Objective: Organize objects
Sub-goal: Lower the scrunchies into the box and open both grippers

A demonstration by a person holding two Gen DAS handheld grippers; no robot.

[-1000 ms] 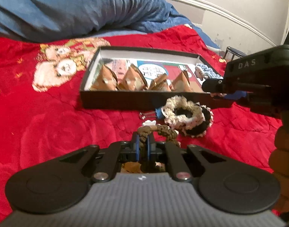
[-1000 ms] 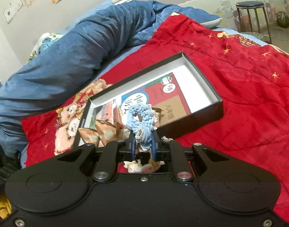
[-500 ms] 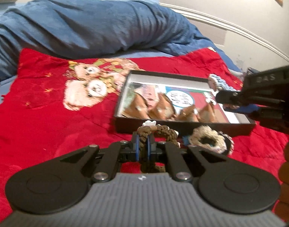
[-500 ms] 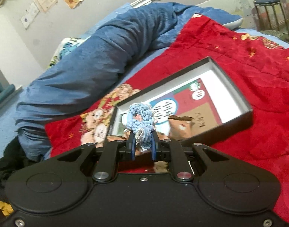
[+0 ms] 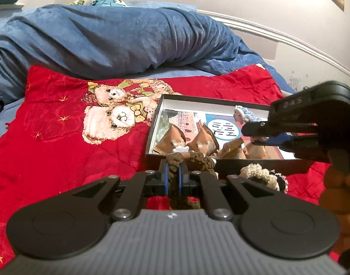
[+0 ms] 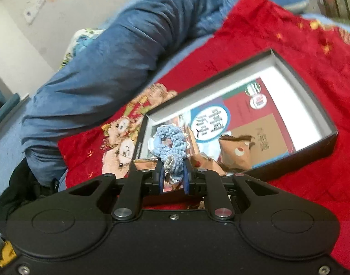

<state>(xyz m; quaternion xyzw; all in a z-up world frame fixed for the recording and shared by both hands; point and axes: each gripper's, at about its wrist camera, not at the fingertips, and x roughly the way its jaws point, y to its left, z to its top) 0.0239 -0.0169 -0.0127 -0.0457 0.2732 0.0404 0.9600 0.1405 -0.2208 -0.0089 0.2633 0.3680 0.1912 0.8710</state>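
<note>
Blue scrunchie: a light-blue crocheted scrunchie (image 6: 171, 143) sat pinched between the right gripper's (image 6: 172, 180) blue-edged fingers (image 6: 160, 178), held up over the near left corner of the box.
Brown scrunchie: a brown crocheted scrunchie (image 5: 193, 160) with a small white tag was clamped in the left gripper (image 5: 172, 178), just in front of the box's near wall.
Right gripper: narrowed tight on the blue yarn, a slim gap filled by it; from the left wrist view it (image 5: 259, 130) reached in over the box from the right.
Left gripper: closed almost fully, fingers (image 5: 166, 178) squeezing the brown loop.
Box: a shallow black cardboard box (image 6: 330, 135) with white inner walls lay on the bed, a printed sheet on its floor and several brown foil snack packets (image 5: 172, 138) along its near side.
Loose scrunchie: a cream-and-black crocheted scrunchie (image 5: 264, 176) rested on the blanket, touching the box's front.
Bedding: a red plush blanket with teddy bears (image 5: 60, 142) lay under everything; a rumpled blue duvet (image 5: 110, 41) was heaped behind.
</note>
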